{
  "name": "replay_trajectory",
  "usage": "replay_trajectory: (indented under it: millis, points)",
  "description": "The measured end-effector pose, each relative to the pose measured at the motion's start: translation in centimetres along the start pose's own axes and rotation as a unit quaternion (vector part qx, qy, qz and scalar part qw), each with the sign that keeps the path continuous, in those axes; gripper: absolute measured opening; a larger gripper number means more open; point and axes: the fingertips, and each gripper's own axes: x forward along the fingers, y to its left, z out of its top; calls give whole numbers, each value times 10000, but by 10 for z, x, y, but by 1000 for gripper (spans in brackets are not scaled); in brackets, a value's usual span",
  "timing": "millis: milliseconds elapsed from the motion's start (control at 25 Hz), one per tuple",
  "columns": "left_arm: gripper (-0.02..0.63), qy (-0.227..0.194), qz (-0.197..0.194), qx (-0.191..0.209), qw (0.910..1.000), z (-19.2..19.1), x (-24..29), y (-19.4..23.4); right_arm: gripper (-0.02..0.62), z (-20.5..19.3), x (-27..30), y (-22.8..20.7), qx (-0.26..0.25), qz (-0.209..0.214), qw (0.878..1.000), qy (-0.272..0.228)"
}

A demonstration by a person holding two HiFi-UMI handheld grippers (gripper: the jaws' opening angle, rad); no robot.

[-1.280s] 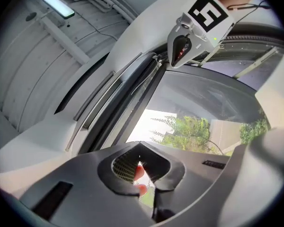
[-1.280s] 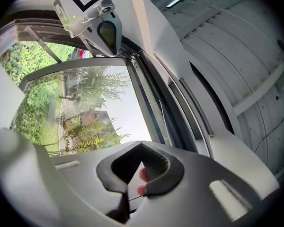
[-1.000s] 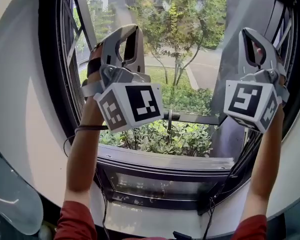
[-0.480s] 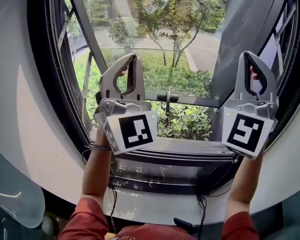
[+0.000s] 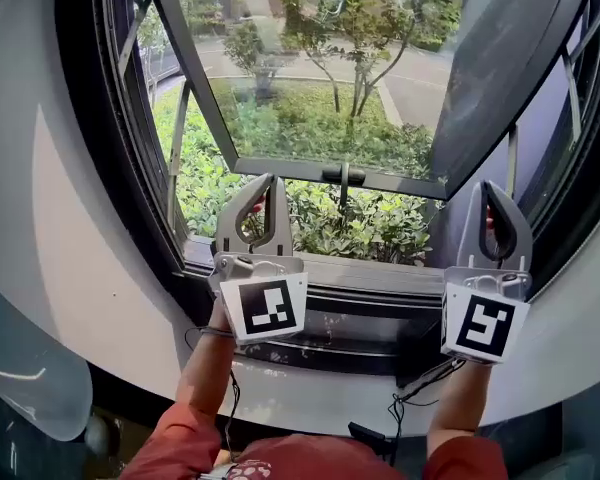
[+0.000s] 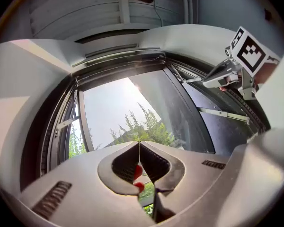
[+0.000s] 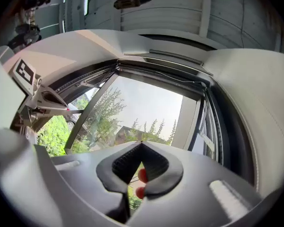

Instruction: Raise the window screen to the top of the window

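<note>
The dark-framed window (image 5: 92, 168) fills the head view, and its glass sash (image 5: 320, 78) is swung outward over the garden. No mesh shows across the opening. A grey rail (image 6: 118, 53) runs along the top of the frame; whether it is the screen's bar I cannot tell. My left gripper (image 5: 271, 179) is low, just above the sill (image 5: 380, 273), shut and empty, pointing up. Beside it on the right, my right gripper (image 5: 490, 185) is also shut with nothing in it. Each gripper view looks up past closed jaws, the left gripper (image 6: 138, 142) and the right gripper (image 7: 142, 143).
A handle (image 5: 342, 176) sits on the sash's lower bar. Cables (image 5: 412, 396) hang below the sill on the right. The curved white wall (image 5: 50, 268) surrounds the window. Shrubs and trees lie outside.
Both grippers have come straight down, from the height of the upper pane to just above the sill, and have rolled upright. Both stayed shut and empty.
</note>
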Motion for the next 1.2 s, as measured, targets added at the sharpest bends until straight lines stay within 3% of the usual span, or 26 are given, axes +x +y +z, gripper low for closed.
replay_trajectory:
  millis: [440, 720, 920, 1200]
  points:
    - [6, 639, -178, -902, 9937, -61, -55, -35, 9, -76, -68, 55, 1264, 217, 9900, 586]
    - [6, 962, -478, -962, 9896, -91, -89, -53, 9, -108, -104, 92, 1483, 556, 9824, 989]
    - [6, 1235, -516, -1341, 9819, -109, -111, -64, 10, -134, -123, 101, 2060, 606, 9677, 1321]
    - [6, 1601, -624, -1414, 9749, -132, -127, -78, 11, -152, -136, 116, 2085, 612, 9644, 1509]
